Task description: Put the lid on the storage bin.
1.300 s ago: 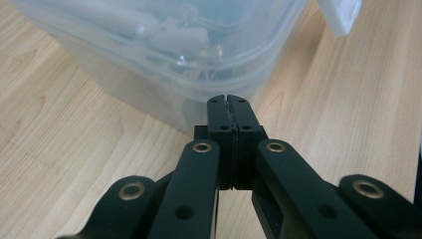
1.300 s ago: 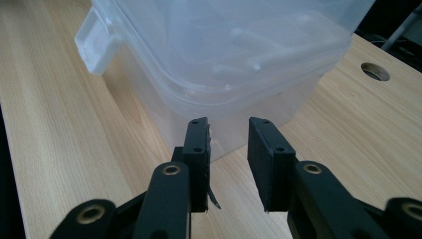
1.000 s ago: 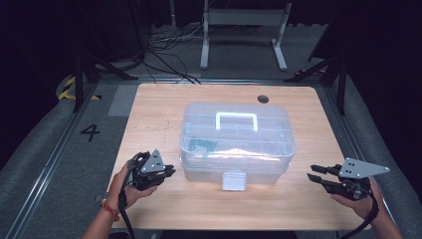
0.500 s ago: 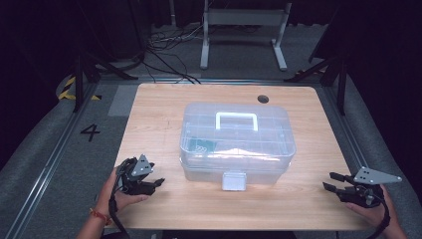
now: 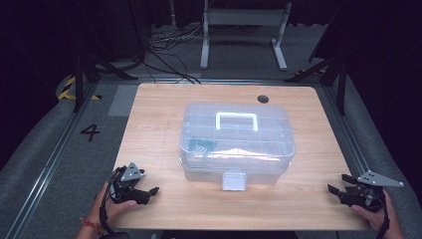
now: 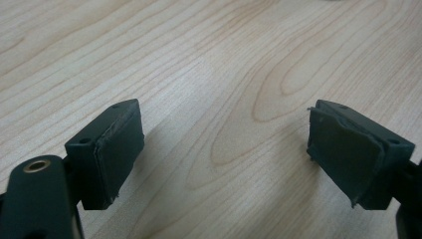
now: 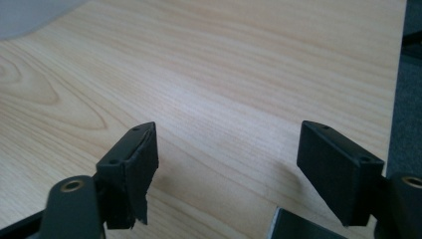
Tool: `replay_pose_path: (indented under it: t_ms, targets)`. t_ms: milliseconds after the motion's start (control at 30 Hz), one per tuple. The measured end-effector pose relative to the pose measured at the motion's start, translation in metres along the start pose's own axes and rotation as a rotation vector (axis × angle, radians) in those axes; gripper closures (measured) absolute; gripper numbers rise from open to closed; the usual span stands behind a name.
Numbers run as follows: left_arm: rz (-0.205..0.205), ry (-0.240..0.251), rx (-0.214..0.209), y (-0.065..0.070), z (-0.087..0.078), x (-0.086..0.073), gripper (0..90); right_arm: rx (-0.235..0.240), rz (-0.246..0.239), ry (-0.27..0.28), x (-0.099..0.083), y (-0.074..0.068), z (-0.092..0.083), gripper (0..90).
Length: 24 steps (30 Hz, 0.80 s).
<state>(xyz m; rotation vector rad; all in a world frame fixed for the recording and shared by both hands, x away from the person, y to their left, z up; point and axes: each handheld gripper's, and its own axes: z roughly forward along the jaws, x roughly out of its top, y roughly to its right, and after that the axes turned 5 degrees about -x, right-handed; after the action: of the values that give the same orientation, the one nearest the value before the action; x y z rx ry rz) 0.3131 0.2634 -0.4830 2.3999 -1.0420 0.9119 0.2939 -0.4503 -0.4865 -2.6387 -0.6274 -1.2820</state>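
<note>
One clear plastic lidded storage box with a white handle (image 5: 237,144), between two black two-jaw grippers: left gripper (image 5: 149,192), right gripper (image 5: 334,185), on one wooden table (image 5: 159,114)

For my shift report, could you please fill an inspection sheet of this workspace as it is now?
Surface: wooden table, bare wood around the box, round hole near the far edge.
Job's things: clear plastic box at the centre, lid on, white handle on top, latch facing the person.
Clutter: nothing seen.
Grippers: left tool and right tool open, empty, low at the near corners.
Cables: loose cables on the floor behind the table.
Surroundings: grey metal stand, floor mark "4".
</note>
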Motion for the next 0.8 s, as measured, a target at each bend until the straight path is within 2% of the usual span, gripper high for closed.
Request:
replay_pose_path:
  t_ms: [33, 100, 800]
  targets:
    - [-0.006, 0.0, -0.003, 0.0004, 0.0001, -0.0002, 15.0, -0.002, -0.007, -0.03, 0.0007, -0.0006, 0.002, 23.5]
    - [-0.008, -0.001, -0.002, 0.0006, 0.0, -0.0001, 15.0, 0.003, -0.002, -0.047, 0.0017, -0.0011, 0.0044, 21.9]
    - [0.0, -0.003, -0.003, 0.0001, 0.0005, 0.0004, 14.0, -0.004, 0.004, -0.048, 0.0017, -0.0013, 0.0047, 21.3]
